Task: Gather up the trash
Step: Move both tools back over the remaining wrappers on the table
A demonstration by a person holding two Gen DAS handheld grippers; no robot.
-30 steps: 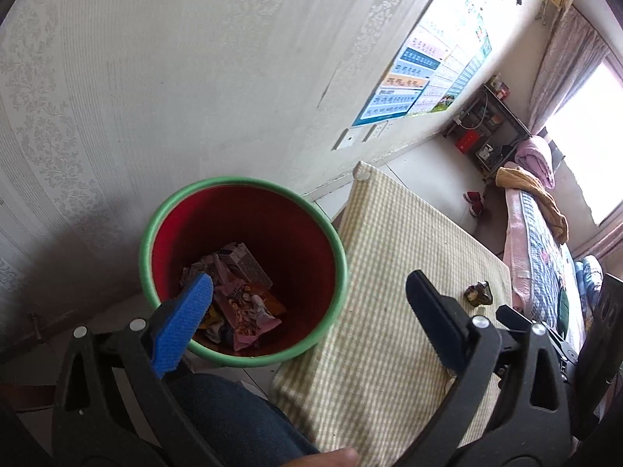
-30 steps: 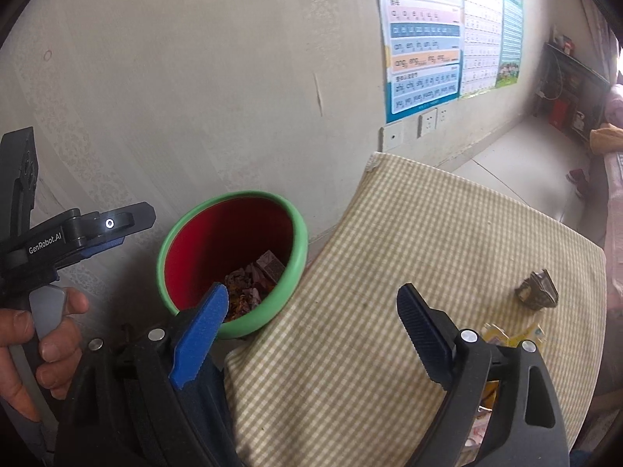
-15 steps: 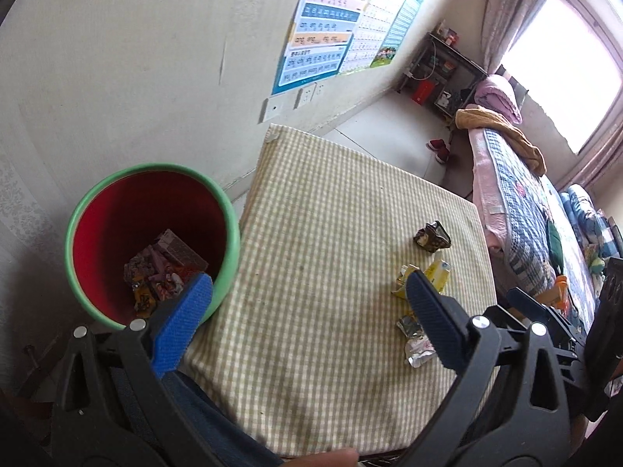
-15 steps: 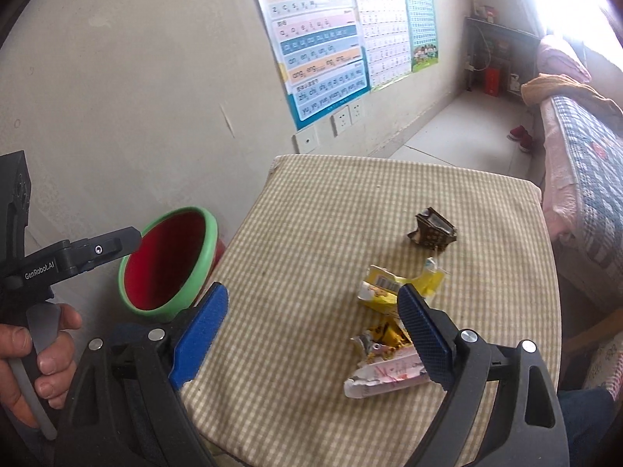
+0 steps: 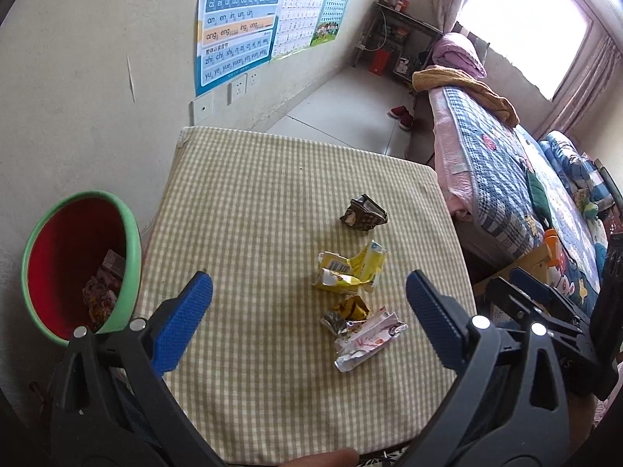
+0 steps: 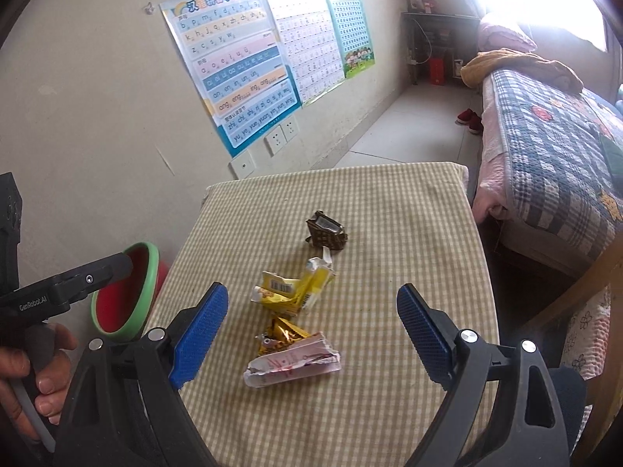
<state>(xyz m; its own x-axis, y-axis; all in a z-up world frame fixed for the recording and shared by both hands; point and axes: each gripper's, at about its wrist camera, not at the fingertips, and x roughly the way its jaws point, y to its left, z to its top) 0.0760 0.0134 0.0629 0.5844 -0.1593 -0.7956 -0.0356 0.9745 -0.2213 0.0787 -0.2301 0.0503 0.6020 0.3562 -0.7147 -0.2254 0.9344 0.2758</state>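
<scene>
Red bin's (image 5: 70, 257) trash: left-wrist view only

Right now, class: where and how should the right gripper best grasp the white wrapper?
Probably from above, across its short width near the middle. The white wrapper lies flat and crumpled on the table, long axis running left-right, nearest the open right gripper. Avoid the gold wrapper touching its far edge.

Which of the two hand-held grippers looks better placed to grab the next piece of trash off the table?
Probably the right hand-held gripper. Its open jaws frame the gold wrapper and white wrapper. The left hand-held gripper, also open, sits nearer the red bin.
</scene>
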